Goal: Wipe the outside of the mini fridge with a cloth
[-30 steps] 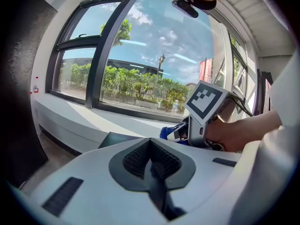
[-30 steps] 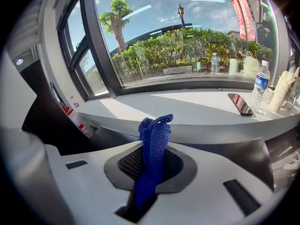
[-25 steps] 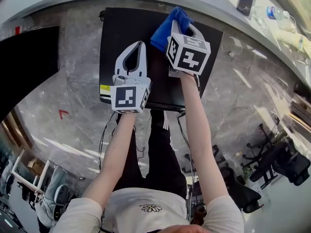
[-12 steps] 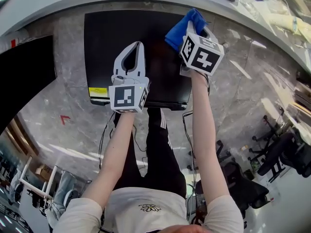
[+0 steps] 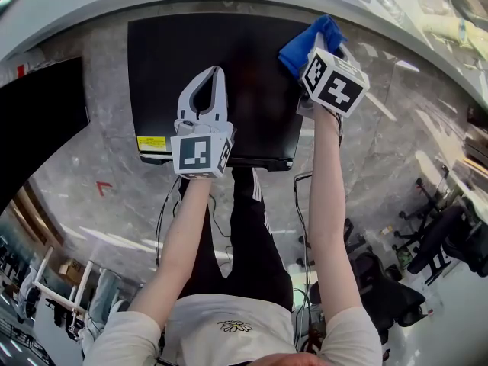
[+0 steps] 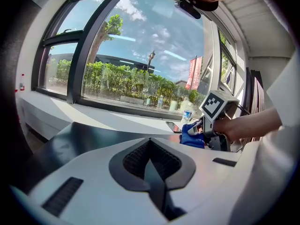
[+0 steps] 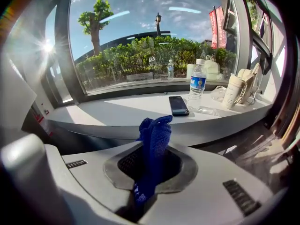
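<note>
I had the right gripper [image 7: 149,170] clamped on the blue cloth [image 7: 154,135], the wad poking out past its tips, with the black top of the mini fridge [image 5: 183,44] right under it. The left gripper [image 5: 216,75] was pinched closed on nothing, off to the right one's left. I'd call this the top-wiping step; the next move needed the cloth pressed flat and dragged across

Office: swivel chairs [image 5: 448,241], marble floor [image 5: 95,128], wide window ledge [image 7: 117,110].

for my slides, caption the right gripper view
Right gripper shut on a blue cloth, facing a windowsill with a phone and water bottle.
</note>
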The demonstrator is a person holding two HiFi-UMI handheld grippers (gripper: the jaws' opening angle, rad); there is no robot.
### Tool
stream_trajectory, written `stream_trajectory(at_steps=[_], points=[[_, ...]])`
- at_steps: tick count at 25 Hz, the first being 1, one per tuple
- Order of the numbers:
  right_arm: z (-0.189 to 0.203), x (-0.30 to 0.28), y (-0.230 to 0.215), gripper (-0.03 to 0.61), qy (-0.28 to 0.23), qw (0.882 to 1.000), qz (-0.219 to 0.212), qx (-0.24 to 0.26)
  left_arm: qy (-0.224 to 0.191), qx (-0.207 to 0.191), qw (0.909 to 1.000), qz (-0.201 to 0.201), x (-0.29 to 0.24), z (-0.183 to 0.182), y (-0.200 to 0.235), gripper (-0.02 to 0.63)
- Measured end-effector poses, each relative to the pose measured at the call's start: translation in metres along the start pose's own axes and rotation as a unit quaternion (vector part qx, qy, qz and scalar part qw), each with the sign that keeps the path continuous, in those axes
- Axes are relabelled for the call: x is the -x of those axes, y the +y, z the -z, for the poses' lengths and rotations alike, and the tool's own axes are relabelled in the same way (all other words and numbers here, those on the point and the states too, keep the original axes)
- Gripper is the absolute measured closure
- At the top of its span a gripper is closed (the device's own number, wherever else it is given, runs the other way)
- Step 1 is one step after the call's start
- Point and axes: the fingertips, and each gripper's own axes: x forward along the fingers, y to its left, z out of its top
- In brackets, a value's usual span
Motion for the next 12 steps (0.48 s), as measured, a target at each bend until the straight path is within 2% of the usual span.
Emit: stream_trajectory(at_steps=[8, 12], points=[[0.013, 0.007, -0.047, 0.516, -0.003, 0.997, 0.058, -0.044, -0.003, -0.001, 1.0, -0.007, 0.007, 0.003, 0.012, 0.609], [0.002, 0.033, -0.035, 0.515, -0.033, 0.997, 0.035, -0.065, -0.006, 0.005, 0.9998, -0.019, 0.016, 0.003, 0.027, 0.609]])
